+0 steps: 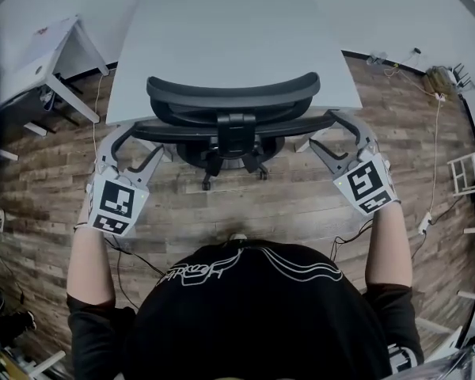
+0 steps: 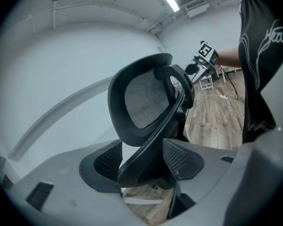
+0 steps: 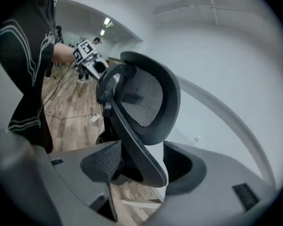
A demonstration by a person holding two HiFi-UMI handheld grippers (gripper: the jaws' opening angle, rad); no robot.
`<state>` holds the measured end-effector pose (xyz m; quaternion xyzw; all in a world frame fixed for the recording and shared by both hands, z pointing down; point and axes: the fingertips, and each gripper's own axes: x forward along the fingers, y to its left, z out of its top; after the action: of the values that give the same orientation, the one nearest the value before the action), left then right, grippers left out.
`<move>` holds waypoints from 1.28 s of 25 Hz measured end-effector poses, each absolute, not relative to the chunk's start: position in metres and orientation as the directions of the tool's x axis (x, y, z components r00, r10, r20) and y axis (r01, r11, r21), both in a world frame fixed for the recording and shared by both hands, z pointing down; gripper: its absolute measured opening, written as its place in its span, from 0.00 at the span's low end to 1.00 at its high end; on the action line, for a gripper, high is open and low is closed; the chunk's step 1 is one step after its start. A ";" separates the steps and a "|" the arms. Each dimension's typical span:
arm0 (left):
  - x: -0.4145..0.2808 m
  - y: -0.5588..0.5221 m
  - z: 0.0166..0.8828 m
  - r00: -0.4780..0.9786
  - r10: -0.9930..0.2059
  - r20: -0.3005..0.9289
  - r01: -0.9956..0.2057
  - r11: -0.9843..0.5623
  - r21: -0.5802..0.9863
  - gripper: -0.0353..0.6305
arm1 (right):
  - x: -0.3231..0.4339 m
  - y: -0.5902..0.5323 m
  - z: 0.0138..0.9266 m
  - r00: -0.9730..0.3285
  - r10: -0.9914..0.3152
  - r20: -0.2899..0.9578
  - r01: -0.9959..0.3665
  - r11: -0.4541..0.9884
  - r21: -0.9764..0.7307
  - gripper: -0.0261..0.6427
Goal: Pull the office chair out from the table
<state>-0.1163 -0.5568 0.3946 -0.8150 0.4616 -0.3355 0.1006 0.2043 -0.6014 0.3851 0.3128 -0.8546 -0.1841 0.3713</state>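
Observation:
A black mesh office chair (image 1: 233, 93) stands tucked against the near edge of the white table (image 1: 222, 22), its seat under the top. My left gripper (image 1: 146, 139) is at the left end of the backrest and my right gripper (image 1: 326, 130) at the right end. In the left gripper view the backrest's edge (image 2: 141, 102) runs between the spread jaws of my left gripper (image 2: 144, 159), with a gap showing beside it. The right gripper view shows the same: the backrest (image 3: 146, 98) passes between the jaws of my right gripper (image 3: 140, 164), not clamped. Both grippers are open.
Wood floor lies behind the chair, where the person in a black shirt (image 1: 245, 307) stands. A second white table (image 1: 39, 54) is at the left. Cables (image 1: 427, 117) and a small white rack (image 1: 467, 172) are at the right.

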 end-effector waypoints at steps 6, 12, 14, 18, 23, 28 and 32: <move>-0.131 -0.572 0.428 0.267 -0.781 0.565 -0.492 -0.615 -0.617 0.43 | 0.211 -0.619 0.417 -0.450 -0.678 0.581 -0.257 0.721 0.643 0.46; -0.138 -0.584 0.443 0.228 -0.757 0.612 -0.369 -0.649 -0.665 0.43 | 0.214 -0.632 0.433 -0.396 -0.693 0.603 -0.194 0.705 0.682 0.46; -0.139 -0.587 0.449 0.210 -0.758 0.618 -0.326 -0.650 -0.687 0.43 | 0.214 -0.635 0.437 -0.386 -0.698 0.603 -0.179 0.698 0.694 0.46; -0.137 -0.590 0.455 0.191 -0.754 0.628 -0.249 -0.657 -0.712 0.37 | 0.216 -0.638 0.440 -0.377 -0.697 0.610 -0.168 0.699 0.695 0.46; -0.136 -0.589 0.457 0.202 -0.716 0.669 -0.208 -0.698 -0.685 0.34 | 0.216 -0.644 0.441 -0.361 -0.708 0.607 -0.150 0.686 0.712 0.46; -0.136 -0.588 0.457 0.207 -0.715 0.667 -0.209 -0.699 -0.684 0.34 | 0.218 -0.645 0.443 -0.318 -0.711 0.627 -0.102 0.683 0.724 0.40; -0.136 -0.589 0.455 0.208 -0.730 0.651 -0.237 -0.683 -0.691 0.34 | 0.219 -0.646 0.442 -0.287 -0.709 0.644 -0.103 0.691 0.715 0.39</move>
<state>-0.1359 -0.5889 0.4554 -0.7426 0.3255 -0.5387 0.2289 0.2189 -0.6465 0.4417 0.2709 -0.7501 -0.2847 0.5320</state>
